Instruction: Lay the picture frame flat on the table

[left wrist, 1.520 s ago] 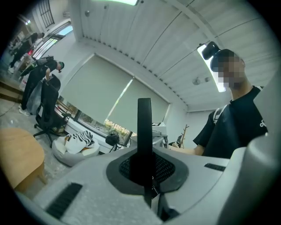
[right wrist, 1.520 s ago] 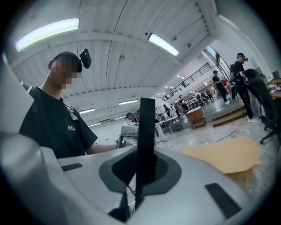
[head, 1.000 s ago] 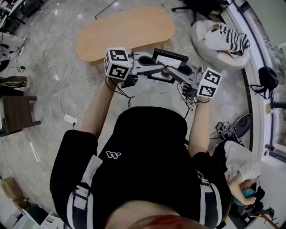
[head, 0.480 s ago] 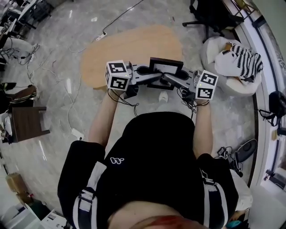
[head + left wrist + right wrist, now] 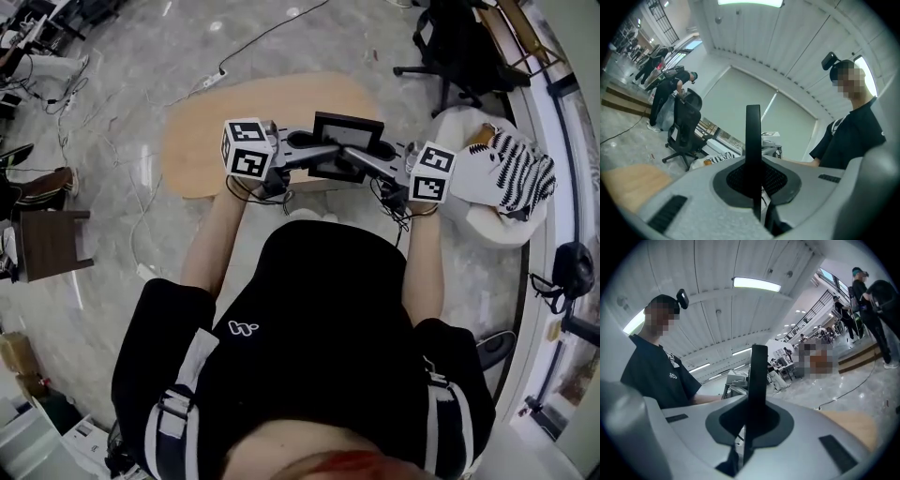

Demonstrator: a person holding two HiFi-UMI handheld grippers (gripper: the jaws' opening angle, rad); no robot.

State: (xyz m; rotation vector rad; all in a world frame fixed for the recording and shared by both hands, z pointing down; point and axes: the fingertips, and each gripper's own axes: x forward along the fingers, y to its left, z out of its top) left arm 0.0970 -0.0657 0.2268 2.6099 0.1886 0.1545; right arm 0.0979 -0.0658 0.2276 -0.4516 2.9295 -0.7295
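Note:
The picture frame point(image 5: 348, 145) is black with a pale inside and hangs in the air between both grippers, above the near edge of the oval wooden table point(image 5: 216, 122). My left gripper point(image 5: 317, 157) is shut on the frame's left side and my right gripper point(image 5: 359, 159) on its right side. In the left gripper view the frame point(image 5: 753, 140) appears edge-on as a black upright bar pinched between the grey jaws of the left gripper point(image 5: 757, 180). The right gripper view has the same bar point(image 5: 757, 385) clamped in the right gripper point(image 5: 749, 420). The table point(image 5: 848, 423) lies low beside the jaws.
A black office chair point(image 5: 459, 42) stands at the back right. A white beanbag with a striped cloth point(image 5: 511, 169) sits to the right. A dark stool point(image 5: 47, 246) stands at the left, and cables point(image 5: 141, 202) run over the marble floor. Other people stand far off.
The frame, held by both grippers, has moved from over the floor to over the table's near edge. Both grips stay the same.

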